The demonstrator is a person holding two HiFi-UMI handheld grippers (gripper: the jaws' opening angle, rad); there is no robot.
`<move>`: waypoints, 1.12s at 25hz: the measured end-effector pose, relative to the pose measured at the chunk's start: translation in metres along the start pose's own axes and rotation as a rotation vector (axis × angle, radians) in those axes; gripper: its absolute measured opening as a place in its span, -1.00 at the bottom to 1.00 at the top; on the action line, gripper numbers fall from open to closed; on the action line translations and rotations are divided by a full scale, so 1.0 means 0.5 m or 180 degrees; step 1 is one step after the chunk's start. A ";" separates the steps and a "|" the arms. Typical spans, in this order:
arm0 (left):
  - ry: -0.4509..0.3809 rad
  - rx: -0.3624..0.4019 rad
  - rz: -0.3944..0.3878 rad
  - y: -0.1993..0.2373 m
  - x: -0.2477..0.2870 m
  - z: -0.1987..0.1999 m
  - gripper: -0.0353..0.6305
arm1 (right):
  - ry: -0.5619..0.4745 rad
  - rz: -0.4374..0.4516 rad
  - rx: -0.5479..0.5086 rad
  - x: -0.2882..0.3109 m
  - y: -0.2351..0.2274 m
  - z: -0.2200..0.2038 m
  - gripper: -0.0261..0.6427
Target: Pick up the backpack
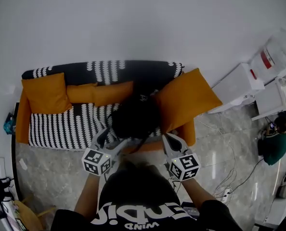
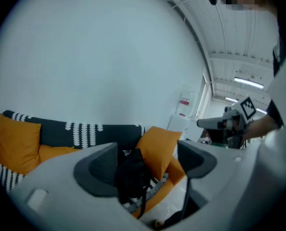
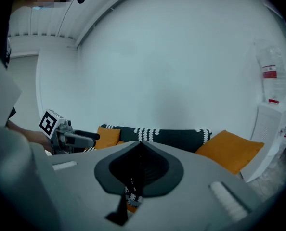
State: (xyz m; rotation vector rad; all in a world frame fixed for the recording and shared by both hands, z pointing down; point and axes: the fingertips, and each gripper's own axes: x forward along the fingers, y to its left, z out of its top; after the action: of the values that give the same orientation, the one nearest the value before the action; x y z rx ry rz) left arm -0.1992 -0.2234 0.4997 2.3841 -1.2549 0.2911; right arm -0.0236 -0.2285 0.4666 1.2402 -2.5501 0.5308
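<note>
The black backpack (image 1: 136,117) sits on the seat of a black-and-white patterned sofa (image 1: 61,126), leaning against a big orange cushion (image 1: 186,97); one strap hangs over the seat's front edge. My left gripper (image 1: 109,137) hovers just in front of the backpack's lower left, jaws open. In the left gripper view the backpack (image 2: 131,174) shows between the open jaws (image 2: 145,165), not touched. My right gripper (image 1: 170,139) is at the sofa's front edge, right of the backpack. Its jaws (image 3: 139,148) are shut with nothing visible between them, and they hide the backpack in the right gripper view.
Two more orange cushions (image 1: 46,93) lie on the sofa's left half. White cabinets and boxes (image 1: 239,83) stand to the right, with cables (image 1: 225,177) and a teal bag (image 1: 275,147) on the marble floor. A plain wall rises behind the sofa.
</note>
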 end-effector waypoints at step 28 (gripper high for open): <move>0.1541 0.0645 0.0021 0.236 0.393 -0.352 0.59 | 0.0543 -0.0166 0.0261 0.072 -0.187 -0.066 -0.92</move>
State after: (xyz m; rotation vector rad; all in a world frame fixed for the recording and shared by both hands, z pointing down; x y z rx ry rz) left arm -0.1822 -0.3445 0.7614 2.2707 -1.0403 0.9717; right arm 0.0311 -0.2928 0.5299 1.2283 -2.3699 0.7040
